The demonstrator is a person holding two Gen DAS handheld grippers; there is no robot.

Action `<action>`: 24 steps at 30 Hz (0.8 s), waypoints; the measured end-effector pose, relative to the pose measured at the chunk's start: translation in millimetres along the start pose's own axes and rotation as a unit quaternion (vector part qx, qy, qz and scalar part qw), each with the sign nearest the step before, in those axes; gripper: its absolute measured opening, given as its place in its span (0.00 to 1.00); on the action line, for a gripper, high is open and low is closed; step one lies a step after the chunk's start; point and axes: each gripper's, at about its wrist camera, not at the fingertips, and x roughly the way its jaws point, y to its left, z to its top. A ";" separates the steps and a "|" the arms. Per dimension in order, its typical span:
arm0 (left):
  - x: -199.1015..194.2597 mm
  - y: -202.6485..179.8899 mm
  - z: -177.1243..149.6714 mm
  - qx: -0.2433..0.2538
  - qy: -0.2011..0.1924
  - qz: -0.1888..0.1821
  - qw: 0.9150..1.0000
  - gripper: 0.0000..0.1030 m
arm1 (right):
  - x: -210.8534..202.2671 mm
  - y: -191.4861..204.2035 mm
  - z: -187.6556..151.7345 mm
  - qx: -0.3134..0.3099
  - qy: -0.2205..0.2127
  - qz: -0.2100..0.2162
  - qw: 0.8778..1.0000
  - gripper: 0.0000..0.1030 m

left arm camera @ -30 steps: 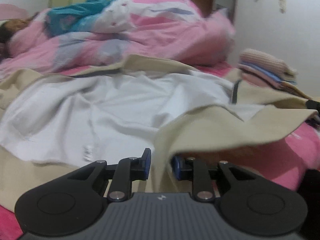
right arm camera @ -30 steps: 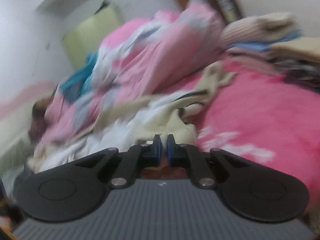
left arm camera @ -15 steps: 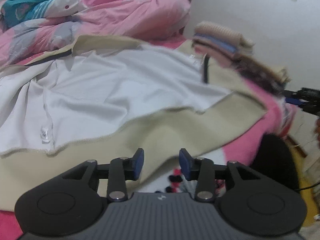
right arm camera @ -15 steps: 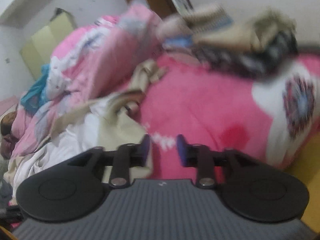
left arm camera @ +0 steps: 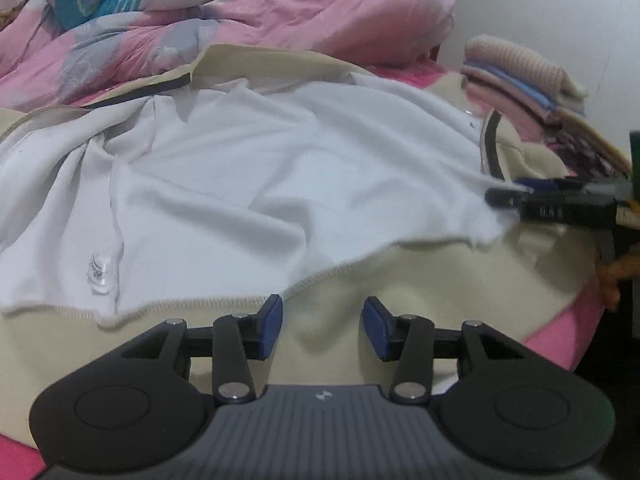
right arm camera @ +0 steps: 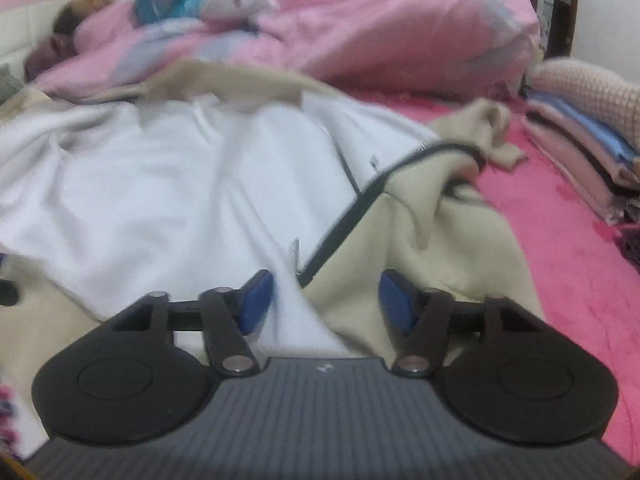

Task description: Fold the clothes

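While the beige jacket [left arm camera: 400,292] lies opened on the pink bed [right arm camera: 568,248], white lining up, no fold shows in it. Beside it stands a folded stack [left arm camera: 532,80]. Left tongs [left arm camera: 322,330] and right tongs [right arm camera: 326,300] hang released, gripping nothing.

Your beige jacket [left arm camera: 420,292] lies spread open on the pink bed, white lining [left arm camera: 280,184] facing up — creased, with a dark zipper edge [right arm camera: 348,220] running along its right flap and a small label [left arm camera: 98,276] inside.

jacket [left arm camera: 248,184] on bed [right arm camera: 568,248] — folded stack [right arm camera: 592,144] right
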 end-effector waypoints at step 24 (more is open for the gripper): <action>1.0 -0.6 -7.4 0.007 -0.018 -0.008 1.000 0.60 | -52.2 -144.9 -7.4 0.337 -0.090 0.041 0.936 0.61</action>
